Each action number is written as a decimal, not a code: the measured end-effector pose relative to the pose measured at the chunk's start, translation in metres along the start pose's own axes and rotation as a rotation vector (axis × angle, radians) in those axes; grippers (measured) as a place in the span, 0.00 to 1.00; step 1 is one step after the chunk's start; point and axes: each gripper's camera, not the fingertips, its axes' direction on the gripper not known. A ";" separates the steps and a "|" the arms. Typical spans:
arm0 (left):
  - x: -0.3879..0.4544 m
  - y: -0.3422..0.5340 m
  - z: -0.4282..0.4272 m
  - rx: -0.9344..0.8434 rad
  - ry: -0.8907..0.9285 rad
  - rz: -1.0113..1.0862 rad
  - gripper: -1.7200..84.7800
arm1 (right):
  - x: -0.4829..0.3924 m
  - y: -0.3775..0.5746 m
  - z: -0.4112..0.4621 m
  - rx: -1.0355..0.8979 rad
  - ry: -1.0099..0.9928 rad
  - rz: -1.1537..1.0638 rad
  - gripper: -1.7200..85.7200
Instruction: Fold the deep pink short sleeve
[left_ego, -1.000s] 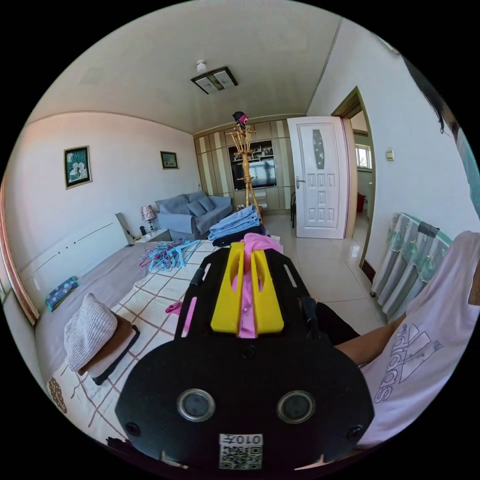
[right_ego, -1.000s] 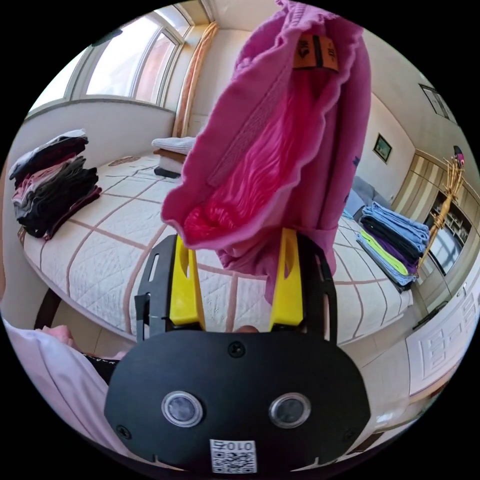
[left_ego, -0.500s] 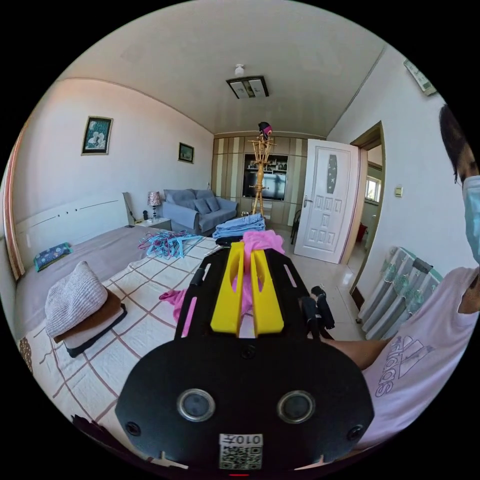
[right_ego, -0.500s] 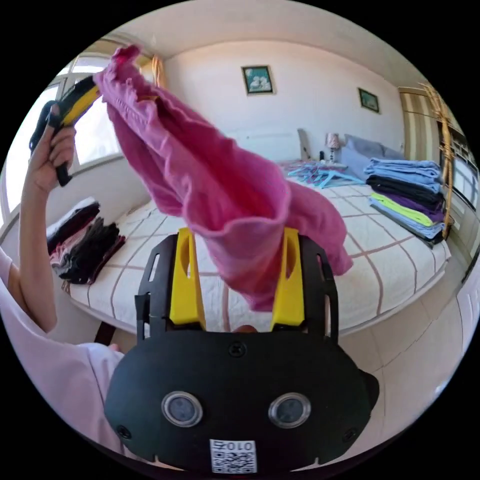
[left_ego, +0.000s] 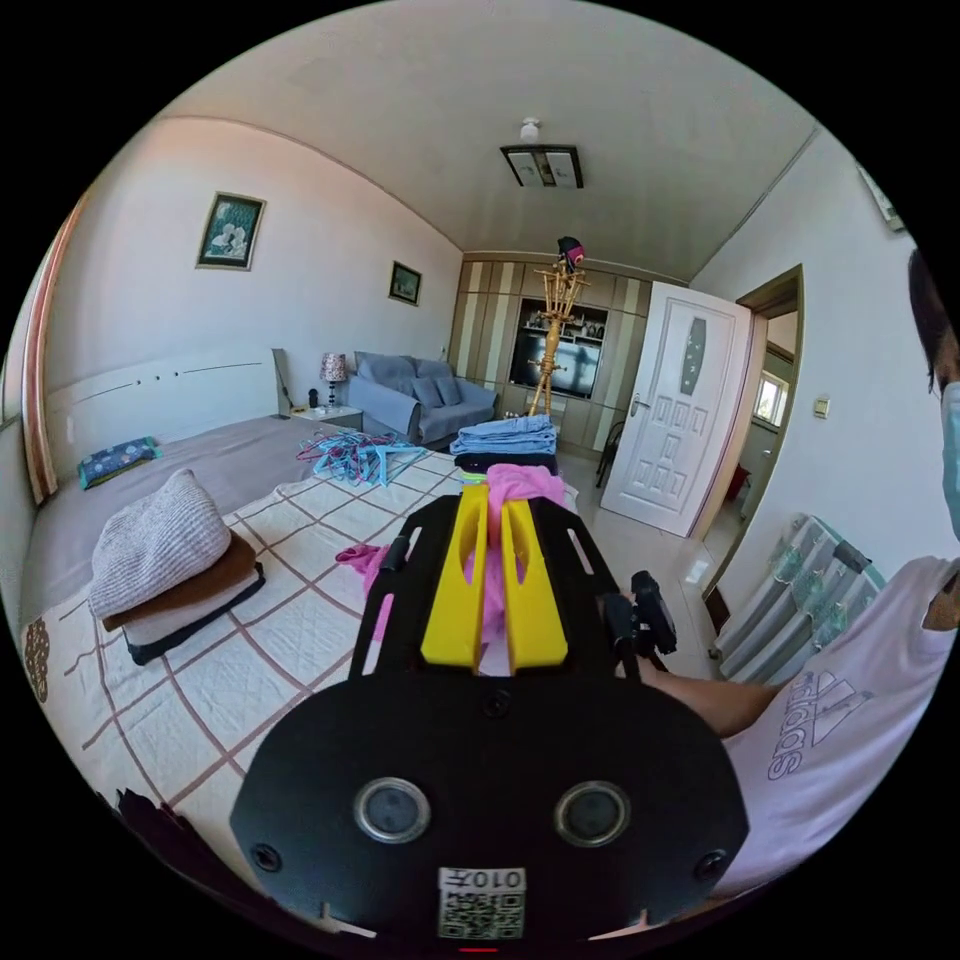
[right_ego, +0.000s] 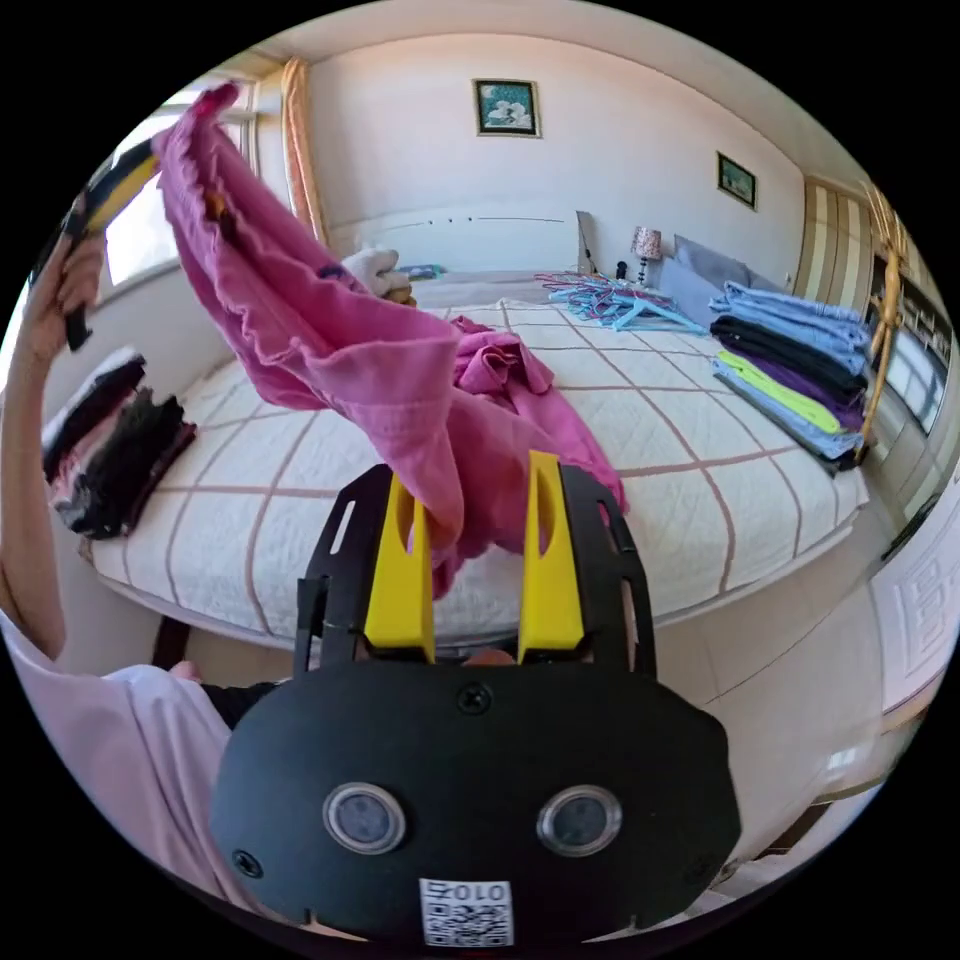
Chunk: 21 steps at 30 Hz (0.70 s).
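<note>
Your left hand-held gripper (left_ego: 494, 520) is clamped tight on the deep pink short sleeve (right_ego: 390, 350), holding it aloft; your right hand-held gripper (right_ego: 474, 500) stands partly open, fabric hanging between its jaws above the bed (right_ego: 650, 420)

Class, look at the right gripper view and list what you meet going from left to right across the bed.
Dark clothes pile → deep pink short sleeve held up over the quilt → blue hangers → folded stack of blue, black, green and purple clothes.
</note>
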 end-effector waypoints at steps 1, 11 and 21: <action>0.000 -0.001 0.001 -0.001 -0.009 0.001 0.02 | -0.008 0.007 -0.004 0.046 0.016 -0.011 0.16; -0.009 0.007 -0.001 0.031 0.015 -0.052 0.02 | -0.046 0.057 0.013 0.086 -0.033 -0.046 0.12; -0.015 0.030 -0.010 -0.064 -0.147 -0.014 0.02 | -0.038 0.095 -0.022 0.167 -0.044 -0.001 0.05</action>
